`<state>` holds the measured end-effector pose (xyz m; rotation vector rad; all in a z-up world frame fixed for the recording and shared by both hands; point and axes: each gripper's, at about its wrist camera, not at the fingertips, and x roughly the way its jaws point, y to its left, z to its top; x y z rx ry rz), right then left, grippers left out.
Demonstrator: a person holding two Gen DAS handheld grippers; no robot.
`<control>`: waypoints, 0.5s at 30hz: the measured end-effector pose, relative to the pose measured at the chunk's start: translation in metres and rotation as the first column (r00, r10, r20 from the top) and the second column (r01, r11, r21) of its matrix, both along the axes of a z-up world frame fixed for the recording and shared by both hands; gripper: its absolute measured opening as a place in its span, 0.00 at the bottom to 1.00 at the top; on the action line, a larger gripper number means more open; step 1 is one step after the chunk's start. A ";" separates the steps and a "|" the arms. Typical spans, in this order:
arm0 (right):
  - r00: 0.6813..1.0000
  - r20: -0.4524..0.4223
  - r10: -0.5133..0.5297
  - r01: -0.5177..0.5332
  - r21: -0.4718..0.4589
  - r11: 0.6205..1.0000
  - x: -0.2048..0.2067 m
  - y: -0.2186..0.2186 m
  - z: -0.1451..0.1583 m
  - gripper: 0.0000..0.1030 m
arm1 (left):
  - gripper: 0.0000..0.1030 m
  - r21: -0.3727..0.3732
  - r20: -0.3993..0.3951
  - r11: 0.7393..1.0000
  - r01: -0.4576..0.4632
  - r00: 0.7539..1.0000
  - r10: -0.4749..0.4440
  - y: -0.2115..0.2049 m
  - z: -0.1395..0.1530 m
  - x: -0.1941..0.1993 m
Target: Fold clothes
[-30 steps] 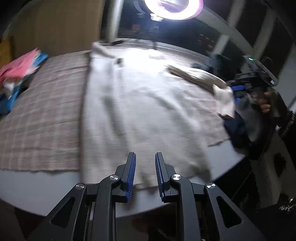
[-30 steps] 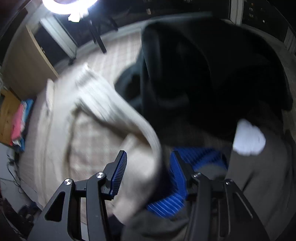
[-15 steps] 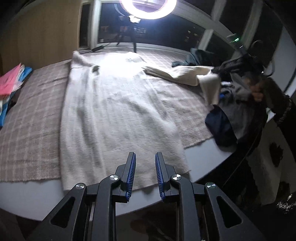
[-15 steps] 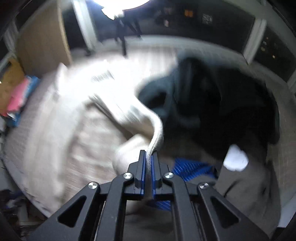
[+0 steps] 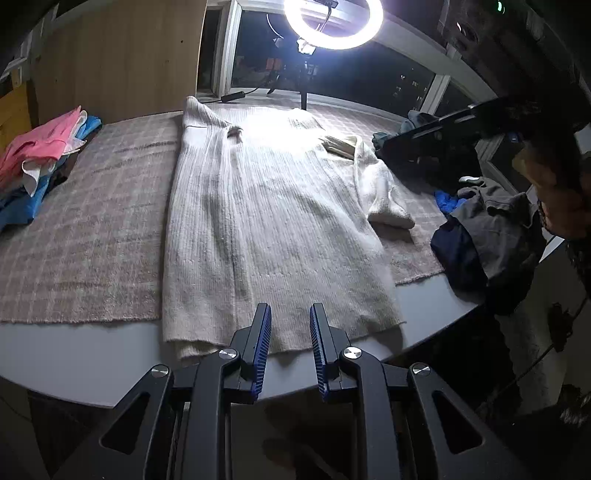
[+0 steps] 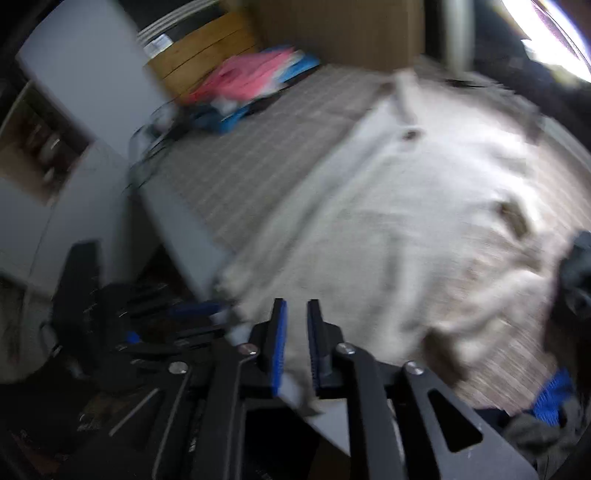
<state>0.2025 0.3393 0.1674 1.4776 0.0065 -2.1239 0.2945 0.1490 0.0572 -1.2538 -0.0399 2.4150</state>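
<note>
Since half a second ago, the right hand-held gripper [image 6: 295, 343] has let go of the sleeve it pinched and now hovers over the near hem, its jaws slightly apart with nothing clamped between them. The left hand-held gripper [image 5: 290, 350] hangs above the tabletop [image 5: 92, 354] edge, its jaws moderately open and empty. A cream ribbed knit sweater [image 5: 258, 221] lies flat on a plaid blanket [image 5: 85, 240], its long axis running from the hem nearest the left gripper away toward the ring light [image 5: 334, 24]. Its right sleeve [image 5: 380, 184] is folded back beside the body. A dark clothes pile [image 5: 484, 236] sits to the right, and pink and blue garments [image 5: 40, 155] to the left.
</note>
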 end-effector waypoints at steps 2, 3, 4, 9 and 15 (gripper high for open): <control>0.986 0.036 -0.163 0.164 -0.003 0.987 -0.012 0.050 0.000 0.14 | 0.19 0.022 0.001 0.999 0.027 1.000 -0.027 0.008 0.000 0.000; 0.971 0.039 -0.237 0.237 0.012 0.971 -0.023 0.072 0.002 0.14 | 0.19 0.028 -0.003 0.999 0.047 0.999 -0.047 0.016 0.000 -0.001; 0.951 0.024 -0.308 0.307 0.036 0.951 -0.033 0.096 0.005 0.14 | 0.19 0.027 -0.004 0.997 0.065 0.998 -0.065 0.027 0.000 -0.004; 0.883 0.016 -0.469 0.467 0.053 0.882 -0.076 0.168 0.003 0.25 | 0.33 0.059 -0.010 0.982 0.180 0.984 -0.180 0.094 0.001 -0.039; 0.858 0.060 -0.511 0.506 0.076 0.859 -0.137 0.199 -0.027 0.29 | 0.46 -0.062 -0.015 0.952 0.300 0.953 -0.302 0.188 -0.007 -0.110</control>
